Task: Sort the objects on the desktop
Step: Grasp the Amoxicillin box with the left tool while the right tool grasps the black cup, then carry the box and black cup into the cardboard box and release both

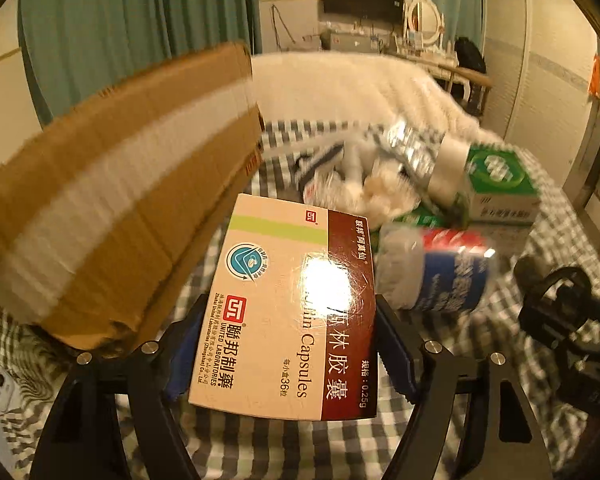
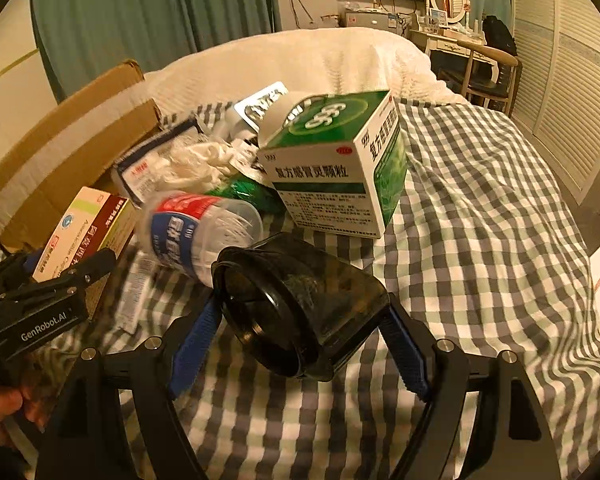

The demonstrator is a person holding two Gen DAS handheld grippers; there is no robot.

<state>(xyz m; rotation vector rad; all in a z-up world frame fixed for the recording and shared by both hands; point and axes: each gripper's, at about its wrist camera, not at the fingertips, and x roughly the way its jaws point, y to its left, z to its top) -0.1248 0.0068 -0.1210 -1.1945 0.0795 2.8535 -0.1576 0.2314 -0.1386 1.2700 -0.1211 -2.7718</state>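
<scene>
Gleaming capsule box (image 1: 288, 312) — cream, maroon-banded, glare-struck.

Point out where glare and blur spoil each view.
Left wrist view: white glare blots the text on the capsule box; the cardboard box and plastic bottle are smeared by motion. Right wrist view: no strong glare; the dark jar is sharp, the plastic bottle slightly blurred.
</scene>
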